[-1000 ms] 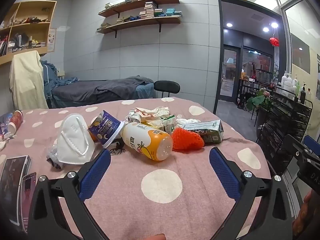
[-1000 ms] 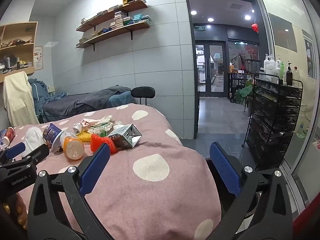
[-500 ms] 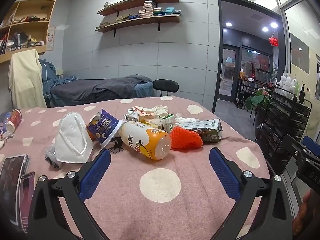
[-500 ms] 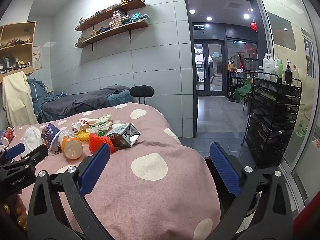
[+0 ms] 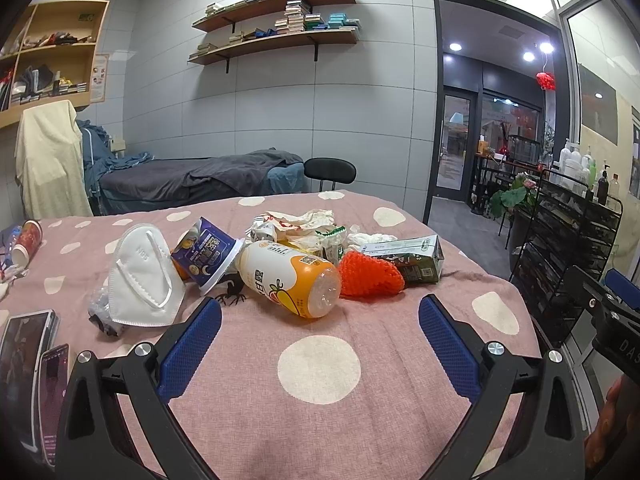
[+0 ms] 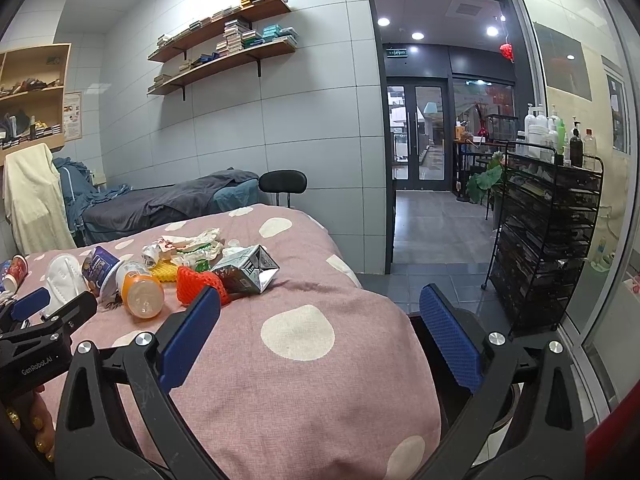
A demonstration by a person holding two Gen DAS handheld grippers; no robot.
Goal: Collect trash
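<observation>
A pile of trash lies on the pink dotted tablecloth [image 5: 320, 364]: a white face mask [image 5: 142, 276], a blue cup [image 5: 206, 254], an orange and white bottle [image 5: 290, 278] on its side, a red foam net [image 5: 370, 276], a crushed drink carton [image 5: 412, 258] and crumpled wrappers [image 5: 300, 224]. My left gripper [image 5: 320, 344] is open and empty, just short of the bottle. My right gripper [image 6: 320, 342] is open and empty over the table's right edge, with the carton [image 6: 246, 270] and red net [image 6: 196, 284] ahead to the left.
Two phones [image 5: 28, 372] lie at the left table edge and a red cup [image 5: 26, 238] lies further back. A dark bin [image 6: 460, 344] sits on the floor below the table's right edge. A black wire rack [image 6: 544, 248] stands at the right.
Both grippers have drifted slightly; the trash pile sits a little further left in both views. Nothing was taken hold of.
</observation>
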